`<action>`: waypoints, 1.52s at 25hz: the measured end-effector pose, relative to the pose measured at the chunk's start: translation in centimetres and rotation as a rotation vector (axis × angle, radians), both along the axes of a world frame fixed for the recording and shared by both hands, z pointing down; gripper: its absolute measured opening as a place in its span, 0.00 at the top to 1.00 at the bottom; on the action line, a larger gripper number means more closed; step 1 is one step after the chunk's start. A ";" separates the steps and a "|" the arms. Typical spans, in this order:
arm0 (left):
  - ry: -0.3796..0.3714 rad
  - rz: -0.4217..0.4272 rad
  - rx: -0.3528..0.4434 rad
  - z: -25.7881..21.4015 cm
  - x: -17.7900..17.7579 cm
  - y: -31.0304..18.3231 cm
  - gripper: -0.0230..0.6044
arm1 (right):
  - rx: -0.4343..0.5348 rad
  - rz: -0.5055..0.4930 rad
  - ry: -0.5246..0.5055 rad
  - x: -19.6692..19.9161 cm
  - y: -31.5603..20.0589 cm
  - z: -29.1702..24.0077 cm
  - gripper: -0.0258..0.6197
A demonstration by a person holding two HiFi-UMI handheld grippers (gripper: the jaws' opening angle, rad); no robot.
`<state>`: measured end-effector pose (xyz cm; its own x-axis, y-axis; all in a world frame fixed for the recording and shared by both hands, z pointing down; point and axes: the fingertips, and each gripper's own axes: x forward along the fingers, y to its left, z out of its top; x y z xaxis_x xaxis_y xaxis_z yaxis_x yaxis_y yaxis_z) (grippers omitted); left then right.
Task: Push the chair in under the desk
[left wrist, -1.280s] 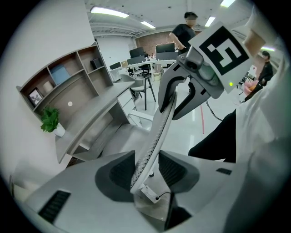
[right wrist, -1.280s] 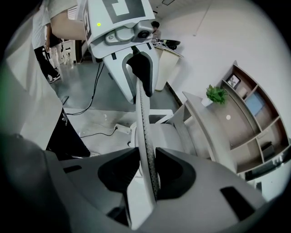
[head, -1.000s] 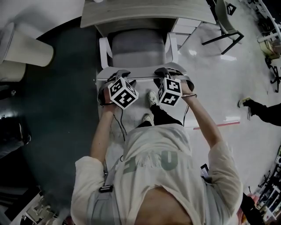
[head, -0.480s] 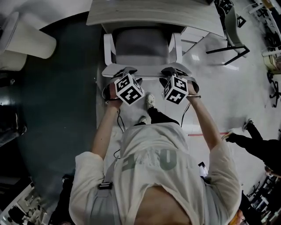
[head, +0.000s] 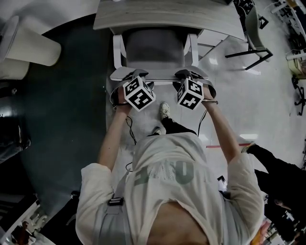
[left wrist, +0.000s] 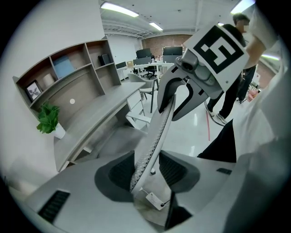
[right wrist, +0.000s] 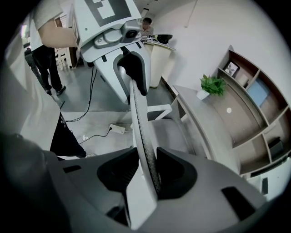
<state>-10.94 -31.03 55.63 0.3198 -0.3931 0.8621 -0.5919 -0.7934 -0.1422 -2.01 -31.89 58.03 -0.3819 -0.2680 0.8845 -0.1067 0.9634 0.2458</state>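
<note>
In the head view the chair has a grey seat (head: 153,48) and white arms, and its front lies under the edge of the pale wooden desk (head: 162,14). The thin mesh backrest (head: 160,75) shows edge-on between my two grippers. My left gripper (head: 135,76) is shut on the backrest's top edge near its left end, my right gripper (head: 189,75) near its right end. In the left gripper view the backrest (left wrist: 159,123) runs between the pads of my left gripper (left wrist: 148,166). In the right gripper view the backrest (right wrist: 138,118) sits between the pads of my right gripper (right wrist: 148,170).
A drawer unit (head: 210,36) stands under the desk's right side, close to the chair arm. A pale rounded counter (head: 28,45) is at the far left beside dark carpet (head: 62,119). Another chair (head: 251,28) stands at the upper right. A bystander's leg (head: 277,162) is at right. A cable (head: 129,129) trails by my feet.
The chair has slid forward, so more of its seat lies under the desk. Both grippers went forward with the backrest. The bystander at right has stepped closer.
</note>
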 end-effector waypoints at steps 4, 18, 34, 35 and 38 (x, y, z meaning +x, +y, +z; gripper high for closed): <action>-0.004 0.002 -0.002 0.1 1.0 -0.5 0.68 | -0.041 0.002 0.006 0.9 -0.6 0.1 0.77; 0.002 0.041 0.009 0.1 0.6 0.0 0.68 | -0.050 0.038 0.002 0.6 0.4 0.0 0.77; -0.007 0.034 0.070 0.3 -0.9 -3.1 0.68 | -0.012 0.105 0.002 -0.7 -3.0 0.2 0.74; -0.008 0.034 0.073 0.3 -0.9 -3.7 0.68 | -0.017 0.104 0.001 -0.8 -3.6 0.2 0.74; -0.013 0.033 0.074 0.4 -1.2 -5.6 0.68 | -0.010 0.101 -0.004 -1.1 -5.4 0.2 0.74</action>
